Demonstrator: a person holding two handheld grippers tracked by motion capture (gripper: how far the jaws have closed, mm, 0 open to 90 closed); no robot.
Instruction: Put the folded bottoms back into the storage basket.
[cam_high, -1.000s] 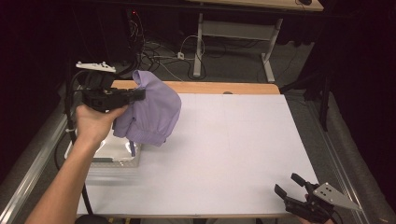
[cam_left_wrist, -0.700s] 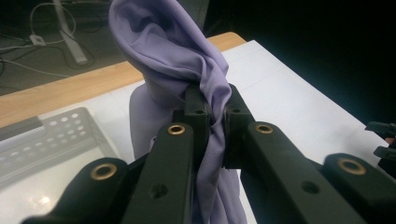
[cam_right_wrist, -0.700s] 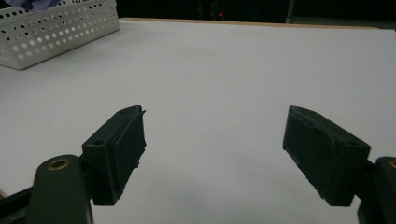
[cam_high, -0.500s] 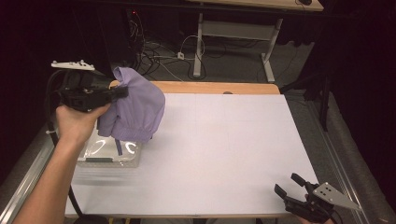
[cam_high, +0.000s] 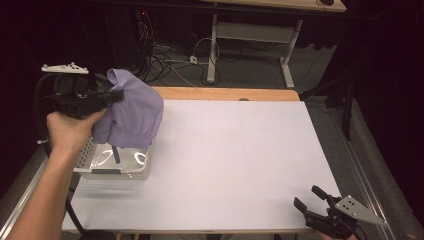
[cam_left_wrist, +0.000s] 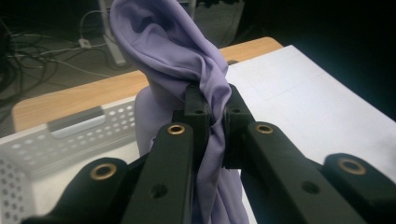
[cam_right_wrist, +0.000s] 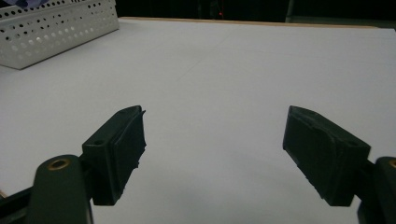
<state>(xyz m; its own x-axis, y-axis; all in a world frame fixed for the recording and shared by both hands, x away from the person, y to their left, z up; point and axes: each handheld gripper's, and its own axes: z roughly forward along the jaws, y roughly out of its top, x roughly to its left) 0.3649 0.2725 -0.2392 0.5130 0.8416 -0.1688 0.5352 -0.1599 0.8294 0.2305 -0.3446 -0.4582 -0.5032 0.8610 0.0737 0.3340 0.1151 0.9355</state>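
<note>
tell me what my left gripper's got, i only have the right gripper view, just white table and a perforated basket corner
Observer: The left gripper is shut on a lilac cloth, bunched between its jaws.
Operator: is the cloth over the basket or off to the side
Observer: In the high view it hangs above the white basket at the table's left edge, with its lower end dangling into the basket.
Operator: anything else in the basket
Observer: Something clear and shiny lies in its bottom; I cannot tell what it is.
Operator: and where's my right gripper on the table
Observer: The right gripper sits at the near right corner of the table, jaws open and nothing between them.
</note>
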